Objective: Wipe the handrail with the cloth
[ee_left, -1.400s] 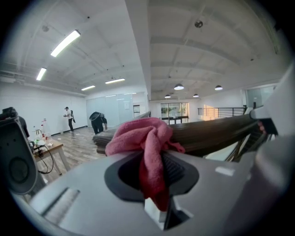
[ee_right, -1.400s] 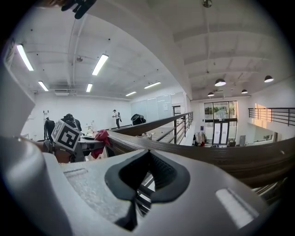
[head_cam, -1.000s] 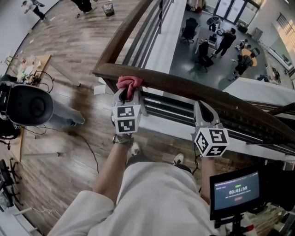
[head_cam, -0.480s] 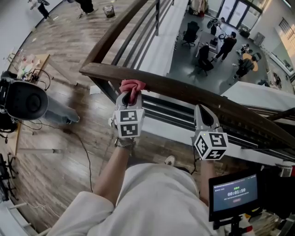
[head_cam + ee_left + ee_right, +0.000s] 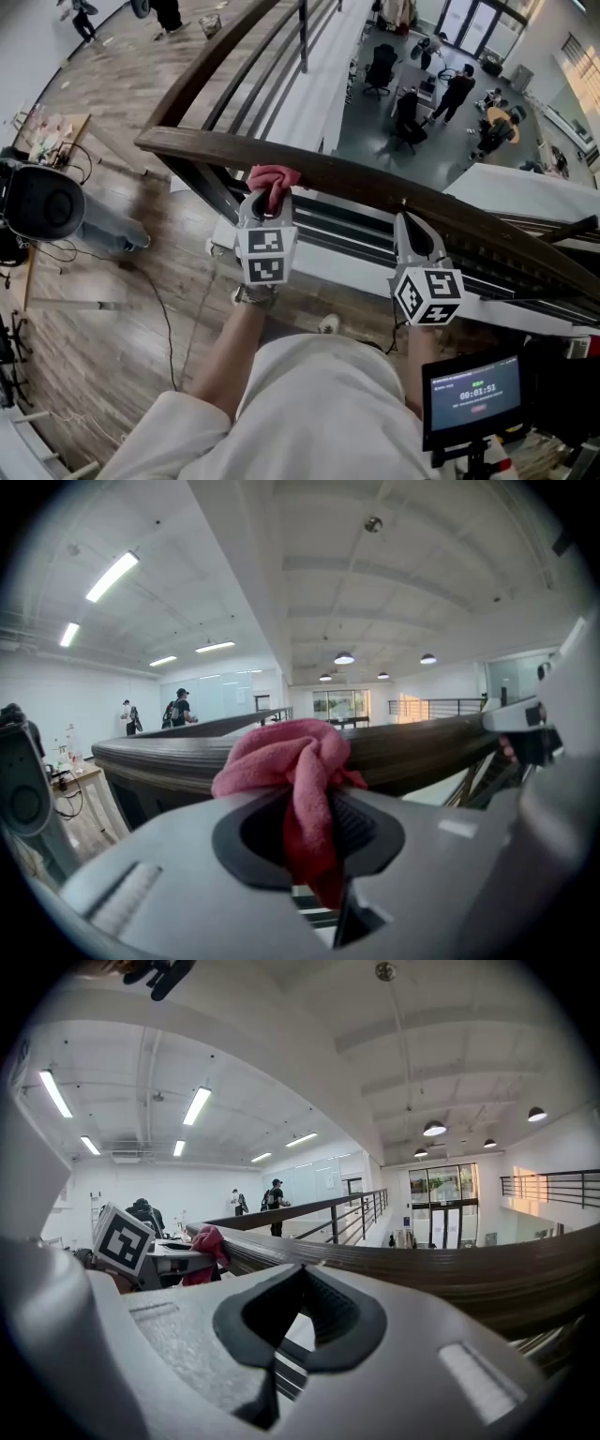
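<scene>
This looks like an upper gallery in an open-plan office or lab building. A dark wooden handrail on metal bars edges a wood-plank floor and overlooks a lower grey floor, where people stand among office chairs. Long strip lights and round lamps hang from a white ceiling, and what seem to be glass doors close the far end.

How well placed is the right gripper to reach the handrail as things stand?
Probably yes: the right gripper sits right by the handrail, fingers shut and empty, nothing in its way. The cloth is in the left gripper.
</scene>
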`<state>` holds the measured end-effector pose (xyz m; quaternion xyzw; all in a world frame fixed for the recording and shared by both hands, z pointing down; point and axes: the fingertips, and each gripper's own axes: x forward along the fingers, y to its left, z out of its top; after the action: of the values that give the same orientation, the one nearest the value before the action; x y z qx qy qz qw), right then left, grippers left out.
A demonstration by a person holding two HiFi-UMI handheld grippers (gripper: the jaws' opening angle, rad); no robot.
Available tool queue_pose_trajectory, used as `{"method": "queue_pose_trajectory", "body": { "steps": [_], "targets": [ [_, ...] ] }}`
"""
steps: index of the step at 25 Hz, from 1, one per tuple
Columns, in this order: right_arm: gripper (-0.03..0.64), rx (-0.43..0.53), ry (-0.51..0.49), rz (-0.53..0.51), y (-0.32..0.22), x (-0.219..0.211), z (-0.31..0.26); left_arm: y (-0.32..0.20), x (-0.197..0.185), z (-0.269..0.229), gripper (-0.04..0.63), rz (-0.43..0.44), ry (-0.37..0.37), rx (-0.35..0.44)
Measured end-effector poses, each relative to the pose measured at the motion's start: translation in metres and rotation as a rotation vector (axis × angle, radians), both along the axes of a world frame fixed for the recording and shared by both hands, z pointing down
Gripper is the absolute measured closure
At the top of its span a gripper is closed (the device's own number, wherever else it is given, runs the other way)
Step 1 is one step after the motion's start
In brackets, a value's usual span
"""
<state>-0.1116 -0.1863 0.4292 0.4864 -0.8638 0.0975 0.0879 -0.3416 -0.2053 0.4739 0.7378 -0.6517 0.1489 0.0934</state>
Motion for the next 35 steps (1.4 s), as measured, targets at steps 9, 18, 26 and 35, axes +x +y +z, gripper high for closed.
{"method": "queue_pose_trajectory", "body": {
  "steps": [9, 18, 26, 35],
  "targets": [
    [0.614, -0.011, 0.014, 0.027, 0.013, 0.037, 0.011, 0.008, 0.075, 0.003, 0.502, 0.123, 0.018, -0.013],
    [0.614, -0.011, 0.018, 0.097, 0.023, 0.074, 0.009, 0.014, 0.139, 0.009, 0.502, 0.245, 0.014, -0.022],
    [0.614, -0.041, 0.003, 0.133, 0.031, 0.095, 0.013, 0.022, 0.192, 0.012, 0.502, 0.44, 0.046, -0.043],
    [0.614, -0.031, 0.02, 0.132, 0.031, 0.08, -0.003, 0.024, 0.166, 0.002, 0.505, 0.505, 0.008, -0.012]
  ]
}}
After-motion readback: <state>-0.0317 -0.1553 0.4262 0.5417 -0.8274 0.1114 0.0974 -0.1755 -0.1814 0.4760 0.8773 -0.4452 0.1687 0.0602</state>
